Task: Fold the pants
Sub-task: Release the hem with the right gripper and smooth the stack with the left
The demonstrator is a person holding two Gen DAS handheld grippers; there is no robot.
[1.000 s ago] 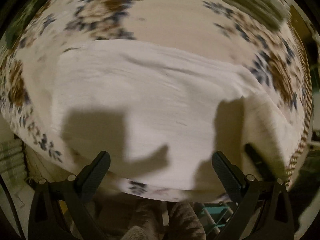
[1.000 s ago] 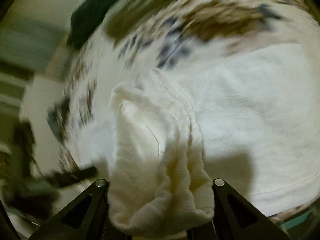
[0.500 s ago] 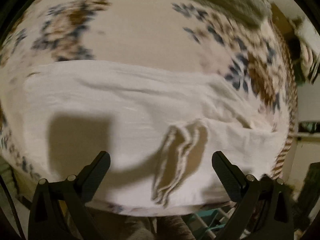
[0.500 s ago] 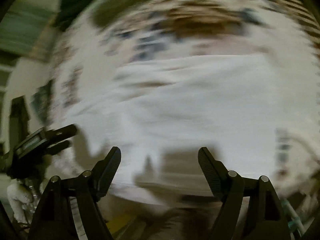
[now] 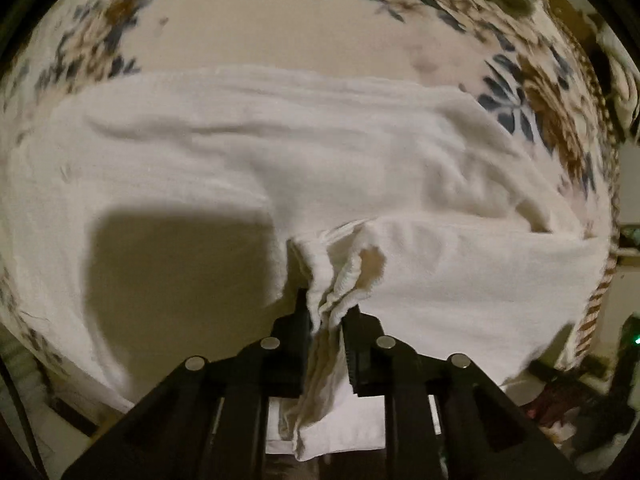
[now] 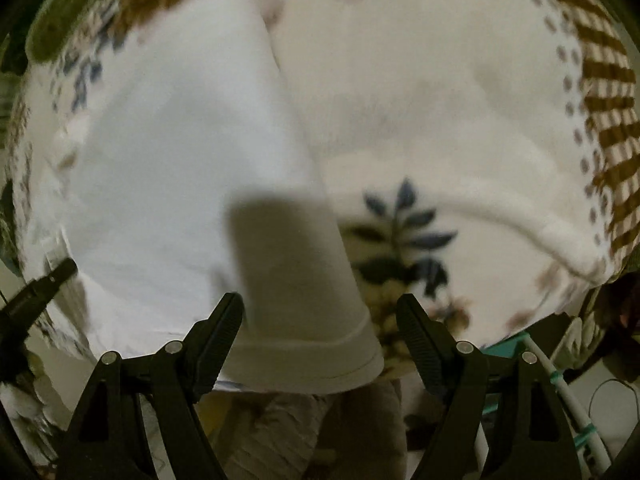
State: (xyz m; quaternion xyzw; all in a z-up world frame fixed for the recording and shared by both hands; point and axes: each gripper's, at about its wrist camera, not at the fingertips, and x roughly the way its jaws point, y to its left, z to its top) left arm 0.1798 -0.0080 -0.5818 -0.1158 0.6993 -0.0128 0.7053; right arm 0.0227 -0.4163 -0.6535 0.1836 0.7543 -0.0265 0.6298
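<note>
White pants lie spread across a floral-covered table. My left gripper is shut on a bunched fold of the pants' near edge, with cloth hanging down between the fingers. In the right wrist view a pant leg runs toward me, its hemmed end at the table's near edge. My right gripper is open and empty, its fingers either side of that hem. The other gripper's tip shows at the left.
The tablecloth has blue and brown flowers and a brown striped border at the right edge. A teal and white frame stands below the table at the right. A person's legs are below the near edge.
My left gripper has closed on the bunched fold of the pants. My right gripper released its bunch of cloth earlier and has swung to the leg's hem, open.
</note>
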